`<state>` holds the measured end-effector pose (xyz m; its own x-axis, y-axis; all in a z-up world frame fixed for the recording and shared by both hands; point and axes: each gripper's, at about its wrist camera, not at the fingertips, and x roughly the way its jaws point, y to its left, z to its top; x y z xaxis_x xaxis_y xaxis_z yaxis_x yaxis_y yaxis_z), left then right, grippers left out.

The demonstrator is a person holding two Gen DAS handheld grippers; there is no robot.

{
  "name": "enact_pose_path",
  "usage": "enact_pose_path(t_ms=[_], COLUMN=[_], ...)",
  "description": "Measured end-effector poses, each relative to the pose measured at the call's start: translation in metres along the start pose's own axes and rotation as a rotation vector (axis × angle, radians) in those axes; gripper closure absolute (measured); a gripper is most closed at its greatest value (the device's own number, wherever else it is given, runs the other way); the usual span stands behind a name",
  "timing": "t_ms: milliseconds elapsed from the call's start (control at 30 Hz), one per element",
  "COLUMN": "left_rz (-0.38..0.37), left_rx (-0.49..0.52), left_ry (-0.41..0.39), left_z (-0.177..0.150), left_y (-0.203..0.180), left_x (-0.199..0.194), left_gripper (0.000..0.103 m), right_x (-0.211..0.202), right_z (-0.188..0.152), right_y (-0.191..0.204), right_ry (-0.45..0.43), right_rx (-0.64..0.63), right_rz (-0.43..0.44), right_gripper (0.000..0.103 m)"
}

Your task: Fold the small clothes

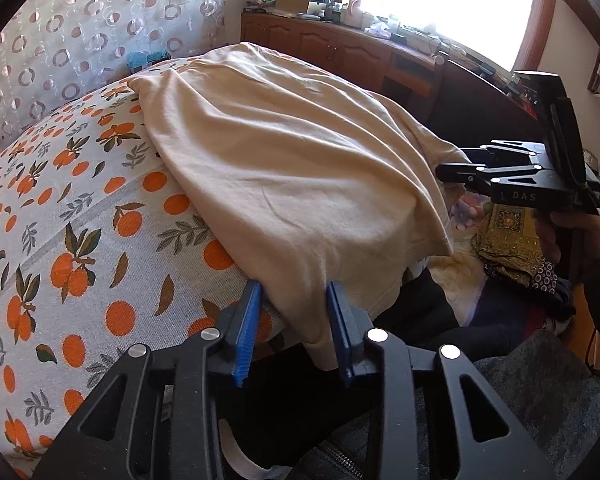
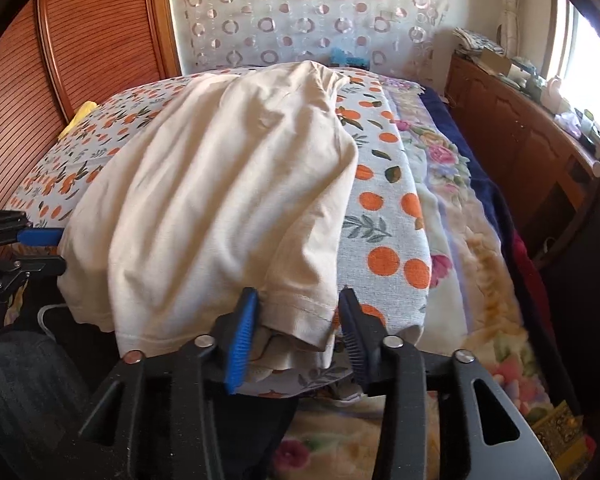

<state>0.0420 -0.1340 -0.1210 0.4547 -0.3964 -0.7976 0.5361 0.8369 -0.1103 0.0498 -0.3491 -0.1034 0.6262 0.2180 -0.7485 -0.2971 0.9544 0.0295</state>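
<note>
A cream T-shirt (image 1: 284, 152) lies spread over the orange-print cloth (image 1: 80, 216) on the bed; it also shows in the right wrist view (image 2: 220, 200). My left gripper (image 1: 296, 300) is open, its blue pads either side of the shirt's near hem corner, which hangs between them. My right gripper (image 2: 298, 308) is open around the other near hem corner. In the left wrist view the right gripper (image 1: 460, 172) shows at the shirt's right edge. The left gripper (image 2: 48, 248) appears at the left edge of the right wrist view.
A wooden sideboard (image 1: 340, 48) with clutter stands under the window. A flowered blanket (image 2: 480, 264) lies right of the orange-print cloth (image 2: 388, 208). Dark and gold clothes (image 1: 512, 248) lie heaped at the right. A wooden shutter door (image 2: 80, 40) is at the left.
</note>
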Motion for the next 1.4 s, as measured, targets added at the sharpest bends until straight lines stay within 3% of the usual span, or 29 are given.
enact_pose_path(t_ms=[67, 133, 167, 200, 233, 300, 367, 567, 800, 1000, 1167, 1400], left_rz=[0.000, 0.000, -0.001, -0.001, -0.002, -0.007, -0.020, -0.049, -0.001, 0.032, 0.019, 0.015], left_rx=[0.002, 0.012, 0.021, 0.028, 0.038, 0.058, 0.067, 0.049, 0.014, -0.067, -0.108, -0.137], left_ry=[0.002, 0.002, 0.005, 0.007, 0.002, -0.005, -0.031, -0.136, -0.201, -0.159, -0.139, -0.163], left_z=[0.001, 0.001, 0.001, 0.002, 0.002, 0.002, 0.006, 0.040, 0.110, 0.154, 0.176, 0.211], left_y=[0.000, -0.002, -0.003, -0.004, -0.005, -0.006, -0.005, 0.012, 0.056, 0.116, 0.138, 0.163], left_x=[0.001, 0.002, 0.002, 0.003, 0.002, 0.000, -0.009, -0.046, -0.040, -0.003, 0.020, 0.036], left_gripper=[0.068, 0.074, 0.090, 0.094, 0.096, 0.098, 0.098, 0.099, 0.099, 0.099, 0.098, 0.098], right_x=[0.002, 0.002, 0.001, 0.001, 0.001, 0.000, -0.005, -0.037, -0.034, 0.023, 0.069, 0.093], right_z=[-0.001, -0.001, -0.002, -0.003, -0.002, -0.001, 0.002, 0.033, 0.115, 0.181, 0.219, 0.257], right_y=[-0.002, -0.001, 0.001, 0.005, 0.008, 0.011, 0.011, -0.008, -0.035, -0.048, -0.044, -0.054], right_ry=[0.009, 0.003, 0.000, -0.002, 0.004, 0.008, -0.012, -0.145, -0.318, -0.299, -0.253, -0.245], right_rx=[0.018, 0.021, 0.014, 0.000, -0.011, -0.029, -0.023, 0.005, 0.056, 0.056, 0.038, -0.003], right_rz=[0.025, 0.044, 0.054, 0.068, 0.093, 0.102, 0.156, 0.202, 0.211, 0.209, 0.214, 0.188], right_gripper=[0.055, 0.057, 0.064, 0.080, 0.088, 0.091, 0.092, 0.092, 0.092, 0.092, 0.092, 0.092])
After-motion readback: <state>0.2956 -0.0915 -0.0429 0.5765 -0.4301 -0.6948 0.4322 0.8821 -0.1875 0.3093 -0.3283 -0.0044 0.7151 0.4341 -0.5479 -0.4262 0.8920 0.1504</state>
